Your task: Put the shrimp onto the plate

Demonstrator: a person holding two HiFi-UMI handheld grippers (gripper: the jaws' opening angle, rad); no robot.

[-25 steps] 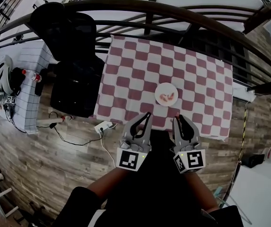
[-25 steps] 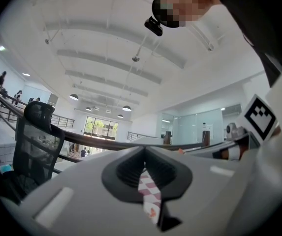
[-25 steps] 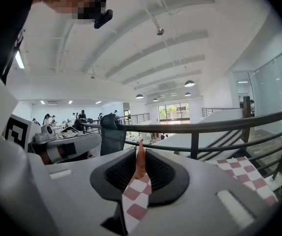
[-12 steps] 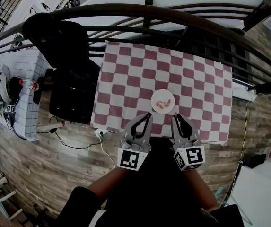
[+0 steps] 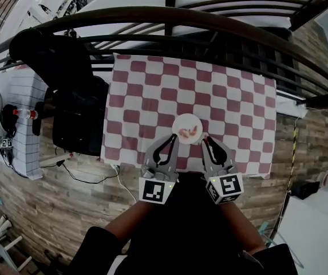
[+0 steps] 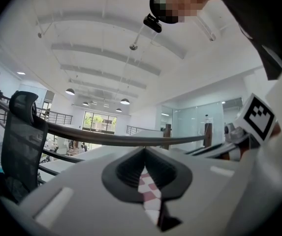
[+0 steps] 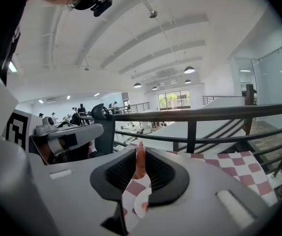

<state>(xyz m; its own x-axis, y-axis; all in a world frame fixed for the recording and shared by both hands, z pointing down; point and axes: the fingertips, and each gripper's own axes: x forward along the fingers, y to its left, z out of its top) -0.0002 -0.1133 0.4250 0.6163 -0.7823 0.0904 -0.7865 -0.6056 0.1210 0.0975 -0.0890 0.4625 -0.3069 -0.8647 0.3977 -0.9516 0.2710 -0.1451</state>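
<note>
A small white plate (image 5: 178, 123) with pink shrimp (image 5: 190, 133) on it sits near the front edge of the red-and-white checked table (image 5: 152, 96). My right gripper (image 5: 205, 140) hovers at the plate's near right rim. In the right gripper view it (image 7: 140, 155) is shut on one upright pink shrimp (image 7: 140, 164), with the plate (image 7: 135, 200) showing below through the gap. My left gripper (image 5: 174, 138) is at the plate's near left side; in the left gripper view (image 6: 143, 151) its tips meet with nothing between them.
A black office chair (image 5: 66, 90) stands left of the table. A dark curved railing (image 5: 209, 17) runs behind it. A side table with a white grid cloth (image 5: 15, 113) holds bottles and gear at far left. Cables lie on the wood floor (image 5: 83, 176).
Both grippers have come closer to the table; their tips now reach the plate's near rim. The jaws look unchanged.
</note>
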